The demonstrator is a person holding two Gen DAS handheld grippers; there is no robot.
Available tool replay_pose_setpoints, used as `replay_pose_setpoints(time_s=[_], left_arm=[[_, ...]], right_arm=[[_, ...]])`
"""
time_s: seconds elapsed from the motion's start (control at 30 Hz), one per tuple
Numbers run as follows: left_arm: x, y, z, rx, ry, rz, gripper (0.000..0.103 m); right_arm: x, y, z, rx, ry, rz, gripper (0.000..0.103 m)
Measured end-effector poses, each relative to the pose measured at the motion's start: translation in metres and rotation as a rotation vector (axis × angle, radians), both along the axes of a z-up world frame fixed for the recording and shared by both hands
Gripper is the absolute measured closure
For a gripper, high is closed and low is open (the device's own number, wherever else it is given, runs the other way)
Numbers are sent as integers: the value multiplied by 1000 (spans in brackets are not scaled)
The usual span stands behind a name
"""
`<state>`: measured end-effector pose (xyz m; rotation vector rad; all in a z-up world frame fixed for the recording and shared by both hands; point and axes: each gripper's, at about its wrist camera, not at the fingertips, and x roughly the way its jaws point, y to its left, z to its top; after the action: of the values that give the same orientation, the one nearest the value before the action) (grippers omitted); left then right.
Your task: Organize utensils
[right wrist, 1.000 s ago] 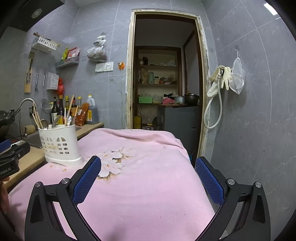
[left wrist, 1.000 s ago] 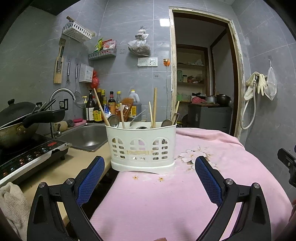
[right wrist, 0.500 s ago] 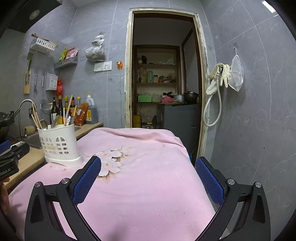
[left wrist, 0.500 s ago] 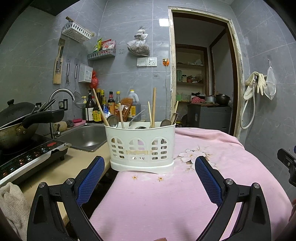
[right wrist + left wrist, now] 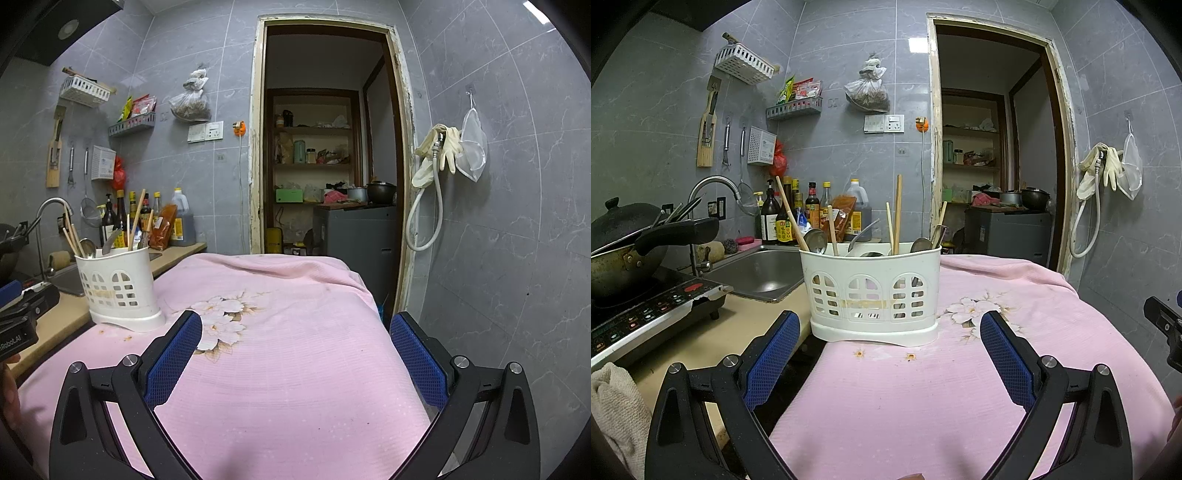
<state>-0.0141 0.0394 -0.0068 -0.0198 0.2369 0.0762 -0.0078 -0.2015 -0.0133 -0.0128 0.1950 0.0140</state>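
From the left wrist, the left tool (image 5: 888, 341) hangs wide open and empty, the white utensil caddy (image 5: 871, 291) straight ahead of its fingers on the pink cloth (image 5: 923, 398). Better to lift one piece at a time, upright (the chopsticks (image 5: 897, 214) and spoons (image 5: 816, 240) are mixed across its compartments).

From the right wrist, the right tool (image 5: 295, 345) gapes open too, holding nothing; the caddy sits ahead, well left.
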Motion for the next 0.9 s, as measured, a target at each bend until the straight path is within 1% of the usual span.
replay_pose_setpoints(time_s=[0.9], left_arm=[[1,0,0,1,3,-3,7]], right_arm=[[0,0,-3,7,5,1,0]])
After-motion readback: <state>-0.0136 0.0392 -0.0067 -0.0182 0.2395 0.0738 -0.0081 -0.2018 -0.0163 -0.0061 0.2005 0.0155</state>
